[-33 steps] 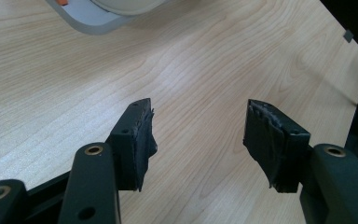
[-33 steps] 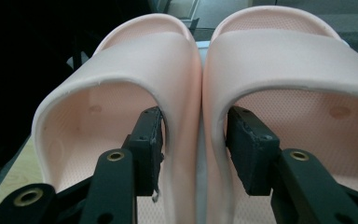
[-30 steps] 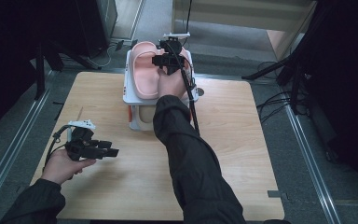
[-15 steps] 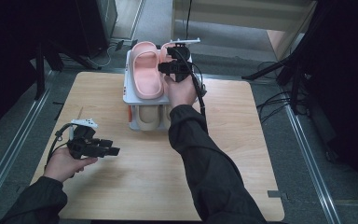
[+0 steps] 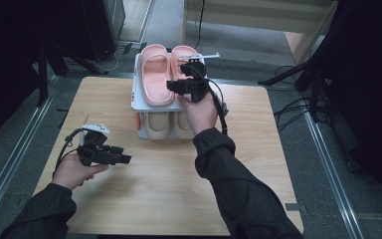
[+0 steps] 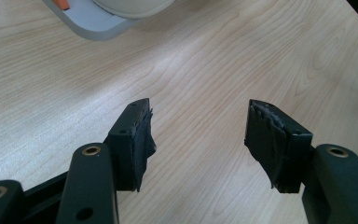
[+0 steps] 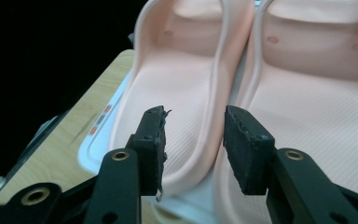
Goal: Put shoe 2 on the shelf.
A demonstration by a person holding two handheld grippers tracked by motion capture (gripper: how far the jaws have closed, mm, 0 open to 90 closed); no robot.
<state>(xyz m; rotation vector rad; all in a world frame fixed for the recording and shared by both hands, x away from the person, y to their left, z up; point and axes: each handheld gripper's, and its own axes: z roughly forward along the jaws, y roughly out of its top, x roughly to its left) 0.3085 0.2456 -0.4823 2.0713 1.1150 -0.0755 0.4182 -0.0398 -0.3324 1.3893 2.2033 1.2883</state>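
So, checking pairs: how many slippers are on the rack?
4: two pink slippers side by side on top, two beige slippers on the shelf below, partly hidden.

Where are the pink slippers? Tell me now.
In the high view the pink slippers sit side by side on the top shelf of the rack, at the table's far edge, just beyond the right gripper.

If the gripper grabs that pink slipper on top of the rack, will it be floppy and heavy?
Probably light and a bit bendy: the pink slipper looks like moulded foam with thick walls. Its textured sole likely grips the pads rather than slipping. It lies flat on the rack, so it shouldn't roll.
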